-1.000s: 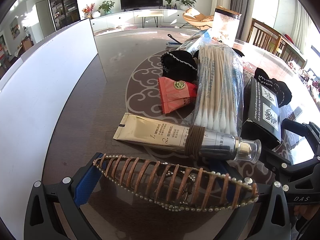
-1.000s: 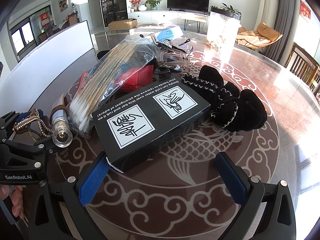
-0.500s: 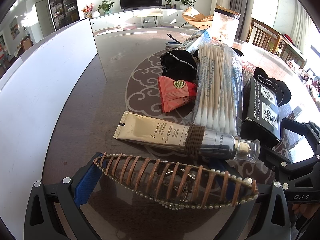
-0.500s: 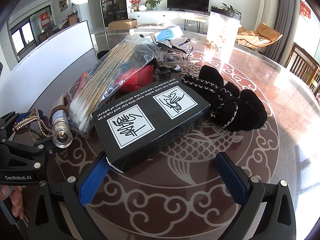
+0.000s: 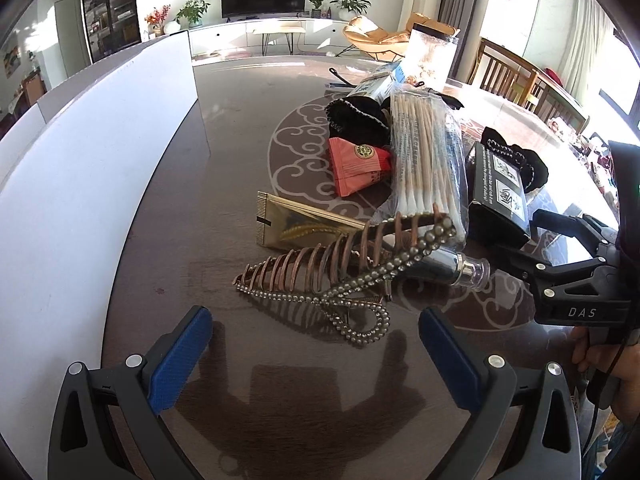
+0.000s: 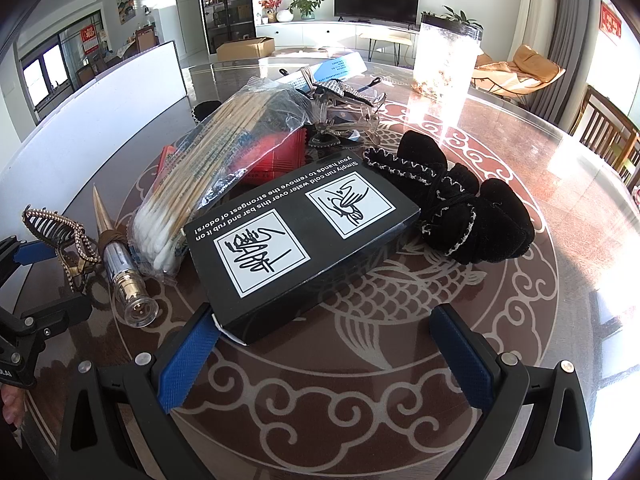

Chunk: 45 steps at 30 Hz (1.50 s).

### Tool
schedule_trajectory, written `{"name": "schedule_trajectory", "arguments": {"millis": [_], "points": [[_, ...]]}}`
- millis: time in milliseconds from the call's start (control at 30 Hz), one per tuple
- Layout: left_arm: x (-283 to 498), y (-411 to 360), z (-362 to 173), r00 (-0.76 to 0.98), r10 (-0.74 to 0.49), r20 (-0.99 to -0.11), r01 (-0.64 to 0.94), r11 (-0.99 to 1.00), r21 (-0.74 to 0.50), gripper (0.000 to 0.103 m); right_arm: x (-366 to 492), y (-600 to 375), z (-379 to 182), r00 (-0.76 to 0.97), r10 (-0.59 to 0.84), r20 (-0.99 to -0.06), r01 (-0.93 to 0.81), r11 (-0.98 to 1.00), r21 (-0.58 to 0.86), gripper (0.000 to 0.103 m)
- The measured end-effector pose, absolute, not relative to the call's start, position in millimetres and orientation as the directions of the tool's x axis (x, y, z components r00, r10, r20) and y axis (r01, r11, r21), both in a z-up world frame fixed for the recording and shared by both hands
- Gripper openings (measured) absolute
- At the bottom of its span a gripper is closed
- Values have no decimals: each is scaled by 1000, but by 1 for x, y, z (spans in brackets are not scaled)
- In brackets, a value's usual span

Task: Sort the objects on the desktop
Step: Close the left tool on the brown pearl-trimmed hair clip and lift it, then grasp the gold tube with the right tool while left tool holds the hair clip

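Left wrist view: both hand-held grippers, left and right, gape wide with nothing inside. The hair clip hides part of the tube.

A black TV stands far back, with potted plants and a tan chair nearby.

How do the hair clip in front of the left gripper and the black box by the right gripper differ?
The hair clip is an open cage of copper ribs edged with beads; the black box is a solid block with white printed labels. The clip leans against the gold tube; the box looks to lie flat, label side up. The clip sits clear of the left gripper, while the box's near corner reaches between the right gripper's fingers. Neither is gripped.
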<state>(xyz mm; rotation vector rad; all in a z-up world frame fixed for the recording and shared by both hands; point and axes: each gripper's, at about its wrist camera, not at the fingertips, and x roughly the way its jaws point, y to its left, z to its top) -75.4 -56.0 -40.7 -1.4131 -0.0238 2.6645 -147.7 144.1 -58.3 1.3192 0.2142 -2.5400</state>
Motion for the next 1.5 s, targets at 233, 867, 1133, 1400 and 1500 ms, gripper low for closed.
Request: {"name": "schedule_trajectory", "arguments": {"millis": [233,867,1133,1400,1500], "points": [[-85,-75,-36,-567,62,-821,55,-992,-112,103,-147,144,-58,-549,-170,-819,305,-952,-7,103],[-84,-62,-46,-538,21,-842,100,-991,-89,93,-147,144,-58,-548,-170,-819,305,-952,-6,103],[-63,-85,-38,-586,44,-809,71,-992,-105,32,-147,144,-58,-548,-170,-819,305,-952,-6,103],[-49,-93,-37,-598,125,-792,-2,-988,-154,34,-147,144,-58,-548,-170,-819,305,-952,-6,103],[-54,-91,-38,-581,99,-808,16,-991,-132,57,-141,145,-56,-515,-205,-833,349,-937,15,103]]}}
